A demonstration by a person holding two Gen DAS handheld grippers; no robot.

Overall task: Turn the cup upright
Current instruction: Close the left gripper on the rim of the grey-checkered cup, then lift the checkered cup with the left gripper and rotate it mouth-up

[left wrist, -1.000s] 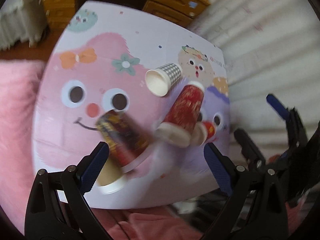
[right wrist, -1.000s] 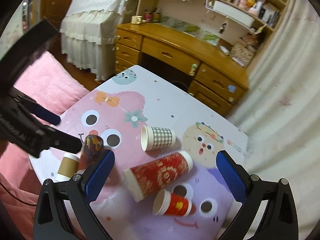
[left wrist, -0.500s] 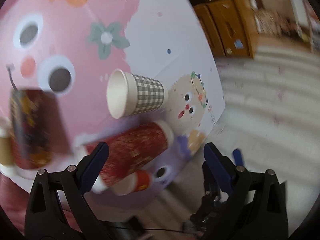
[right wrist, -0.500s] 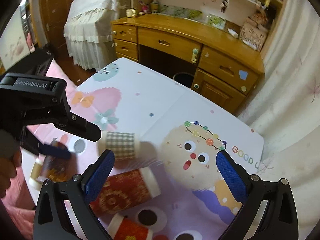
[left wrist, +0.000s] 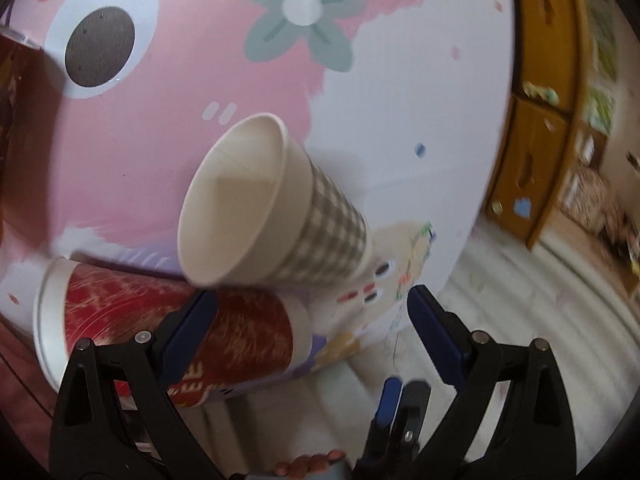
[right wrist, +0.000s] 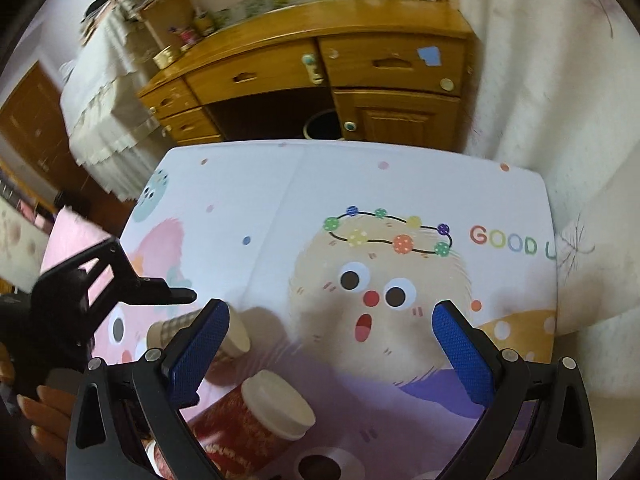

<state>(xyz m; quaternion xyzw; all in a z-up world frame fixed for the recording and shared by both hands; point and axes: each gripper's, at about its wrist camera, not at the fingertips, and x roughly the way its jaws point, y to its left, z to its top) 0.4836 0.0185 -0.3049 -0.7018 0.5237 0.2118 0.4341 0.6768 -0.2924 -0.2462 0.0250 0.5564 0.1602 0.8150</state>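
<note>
Left wrist view first: the left gripper (left wrist: 310, 312) has swung in low over the table within the last second, and its blue-padded fingers (left wrist: 188, 328) stand wide apart with nothing between them. Just past its left finger lies the tall red paper cup with a white rim (left wrist: 168, 320), on its side. Just ahead, between the finger lines and touching or nearly touching that red cup, is the grey-checked white paper cup (left wrist: 280, 208), also on its side, its open mouth turned to the gripper's left. A second ago this cup was far out in front and small; now it fills the centre, so the approach looks nearly done and the grasp is not yet made. To the far left edge sits a dark patterned cup (left wrist: 12, 92), only partly in frame. All rest on the cartoon-printed pink and white tabletop (left wrist: 400, 80). Beyond, a wooden desk with drawers (left wrist: 532, 140). From the right wrist, the right gripper (right wrist: 326, 344) hangs equally wide and empty, back from the checked cup, apparently only standing by.
</note>
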